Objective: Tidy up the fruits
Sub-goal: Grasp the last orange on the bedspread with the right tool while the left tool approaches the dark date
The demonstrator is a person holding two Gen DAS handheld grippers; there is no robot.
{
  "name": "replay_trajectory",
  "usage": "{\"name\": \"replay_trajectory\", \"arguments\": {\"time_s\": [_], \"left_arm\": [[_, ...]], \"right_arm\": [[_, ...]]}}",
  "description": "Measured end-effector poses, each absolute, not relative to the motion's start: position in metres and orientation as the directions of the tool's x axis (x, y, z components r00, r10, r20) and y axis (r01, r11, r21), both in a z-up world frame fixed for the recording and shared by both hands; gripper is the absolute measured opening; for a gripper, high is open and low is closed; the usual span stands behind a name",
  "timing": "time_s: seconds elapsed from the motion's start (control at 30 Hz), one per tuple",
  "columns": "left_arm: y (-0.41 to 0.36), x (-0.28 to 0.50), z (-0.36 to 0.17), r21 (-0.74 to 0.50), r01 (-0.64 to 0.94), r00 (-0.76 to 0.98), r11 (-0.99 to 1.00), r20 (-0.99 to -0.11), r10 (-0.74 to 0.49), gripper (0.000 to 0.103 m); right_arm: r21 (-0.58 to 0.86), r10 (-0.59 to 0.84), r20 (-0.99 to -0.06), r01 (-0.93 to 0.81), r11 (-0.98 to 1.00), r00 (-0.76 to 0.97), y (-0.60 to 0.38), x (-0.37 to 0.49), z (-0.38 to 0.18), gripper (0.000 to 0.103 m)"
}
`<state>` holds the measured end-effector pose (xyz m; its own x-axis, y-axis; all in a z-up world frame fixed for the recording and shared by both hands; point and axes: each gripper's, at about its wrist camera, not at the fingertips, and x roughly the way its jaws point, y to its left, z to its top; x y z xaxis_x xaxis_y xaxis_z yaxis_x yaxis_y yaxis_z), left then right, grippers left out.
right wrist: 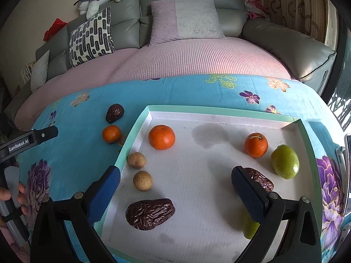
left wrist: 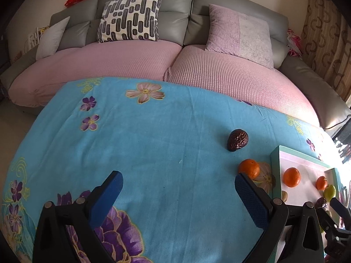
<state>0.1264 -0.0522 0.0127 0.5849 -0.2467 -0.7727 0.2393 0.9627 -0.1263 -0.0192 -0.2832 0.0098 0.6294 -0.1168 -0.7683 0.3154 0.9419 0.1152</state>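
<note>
A shallow white tray with a teal rim [right wrist: 219, 110] sits on the blue floral cloth. Inside it lie two oranges [right wrist: 161, 137], two small tan round fruits [right wrist: 142, 180], a green fruit [right wrist: 284, 161], and two dark wrinkled dates [right wrist: 150, 213]. A second green fruit [right wrist: 250, 228] is partly hidden behind my right finger. Outside the tray, on the cloth, lie one orange [left wrist: 249, 168] and one dark date [left wrist: 237, 140]. My right gripper [right wrist: 175, 180] hangs open over the tray, empty. My left gripper [left wrist: 178, 185] is open above bare cloth, left of the loose orange.
A grey sofa [left wrist: 144, 11] with pink seat covers and several cushions runs behind the table. The blue cloth [left wrist: 153, 142] spreads wide to the left of the tray. A person's hand [right wrist: 8, 195] holds the left gripper's handle at the left of the right wrist view.
</note>
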Motion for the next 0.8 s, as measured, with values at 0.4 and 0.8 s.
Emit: {"name": "replay_trajectory", "arguments": {"time_s": [0.4,0.8], "left_arm": [[-0.018,0.142,0.006,-0.181,0.164,0.561,0.97,-0.792,-0.243,0.103],[-0.02,0.151,0.008,-0.093,0.171,0.586,0.981,-0.791,-0.177,0.103]], "right_arm": [[0.096,-0.083,-0.778,0.248,0.964,0.623,-0.247,0.008,0.001,0.101],[0.09,-0.053,-0.767,0.189,0.978,0.64,-0.229,0.052,0.013,0.101]]}}
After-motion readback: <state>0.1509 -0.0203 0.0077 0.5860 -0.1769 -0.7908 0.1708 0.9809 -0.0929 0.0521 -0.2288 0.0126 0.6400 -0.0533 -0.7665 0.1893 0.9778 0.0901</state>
